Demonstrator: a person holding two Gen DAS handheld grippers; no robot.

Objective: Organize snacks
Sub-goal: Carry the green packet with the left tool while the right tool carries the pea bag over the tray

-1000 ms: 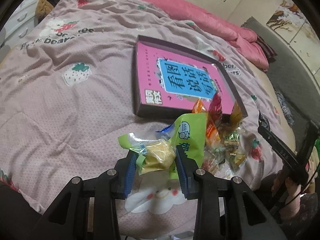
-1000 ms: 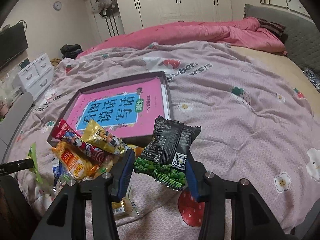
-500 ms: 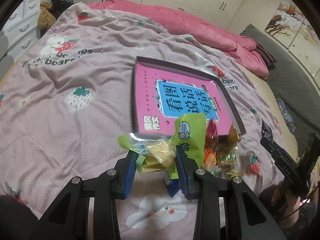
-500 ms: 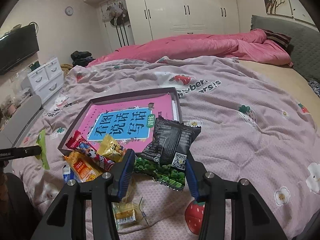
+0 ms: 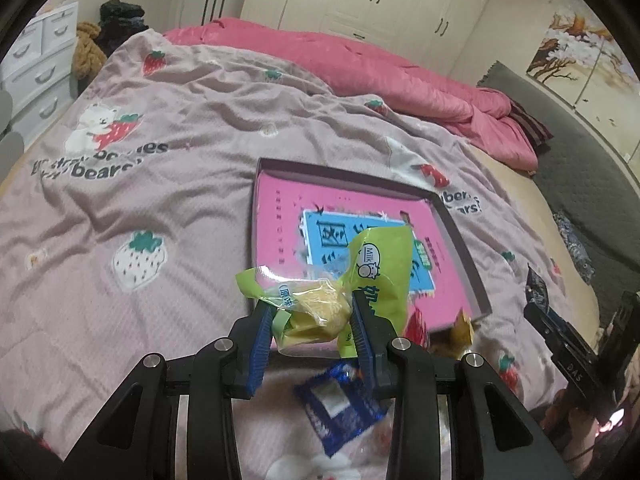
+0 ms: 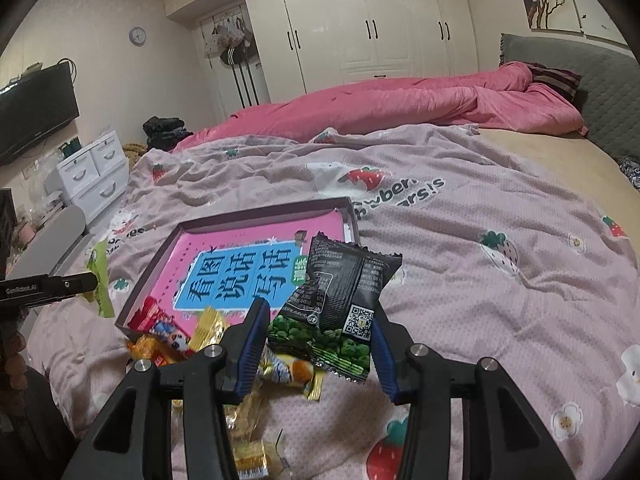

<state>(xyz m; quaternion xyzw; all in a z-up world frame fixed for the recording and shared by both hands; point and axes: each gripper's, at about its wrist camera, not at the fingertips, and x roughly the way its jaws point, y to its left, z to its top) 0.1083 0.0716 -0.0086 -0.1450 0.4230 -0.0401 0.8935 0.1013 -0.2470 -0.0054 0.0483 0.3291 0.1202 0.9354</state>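
My left gripper [image 5: 314, 326] is shut on a green and clear packet with a yellow cake [image 5: 320, 300], held above the bed near the front edge of a shallow box [image 5: 460, 248] with a pink and blue bottom. My right gripper [image 6: 320, 340] is shut on a black packet of green peas [image 6: 340, 300], held near the same box [image 6: 160, 252]. A heap of loose snack packets [image 6: 176, 340] lies on the bedspread at the box's near edge. A blue packet [image 5: 336, 404] lies below my left gripper.
The box lies on a pink strawberry bedspread [image 6: 480, 220] with a rolled pink duvet [image 6: 400, 108] behind. White drawers [image 6: 92, 176] stand left of the bed. The other gripper shows at the right edge of the left wrist view [image 5: 568, 344].
Both grippers have risen and tilted up with their packets held. The box and snack heap now sit lower and closer under the fingers in both views.
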